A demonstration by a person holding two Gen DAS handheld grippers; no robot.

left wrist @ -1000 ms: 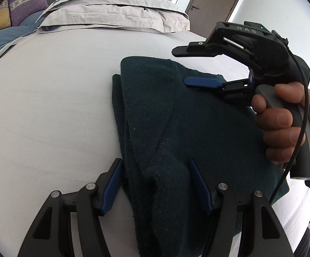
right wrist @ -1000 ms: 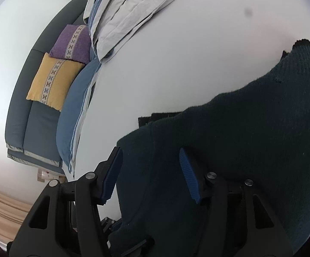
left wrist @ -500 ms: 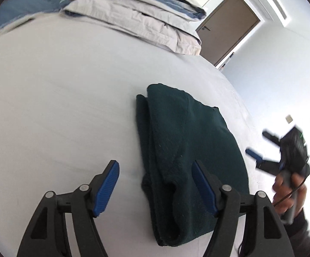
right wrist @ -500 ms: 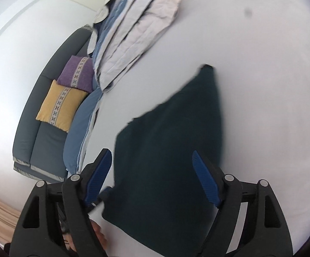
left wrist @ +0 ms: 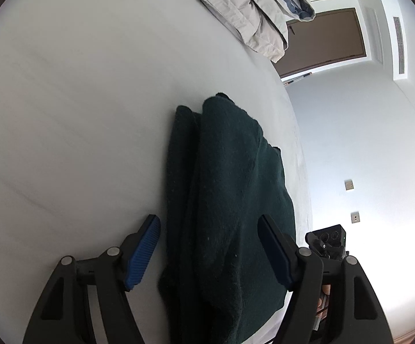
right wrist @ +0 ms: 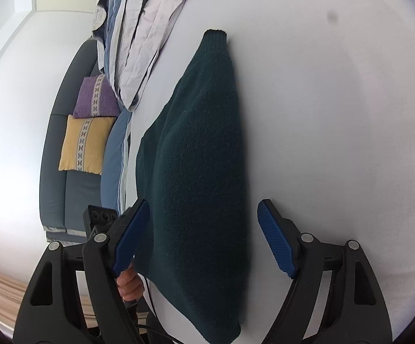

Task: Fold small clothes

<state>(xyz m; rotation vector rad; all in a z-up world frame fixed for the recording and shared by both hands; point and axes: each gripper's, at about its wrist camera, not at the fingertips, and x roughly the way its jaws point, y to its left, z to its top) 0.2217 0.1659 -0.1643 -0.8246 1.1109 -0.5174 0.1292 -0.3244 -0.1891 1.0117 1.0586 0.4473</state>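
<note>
The folded dark green knitted garment (left wrist: 230, 206) lies flat on the white bed (left wrist: 78, 114), near its edge (pillows piled at the far end), with the left gripper (left wrist: 209, 253) and right gripper (right wrist: 203, 236) both spread apart, gripping nothing.

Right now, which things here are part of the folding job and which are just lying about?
Part of the job: dark green sweater, left tongs, right tongs.

Lying about: stacked bedding, purple cushion, yellow cushion, sofa, door.
</note>
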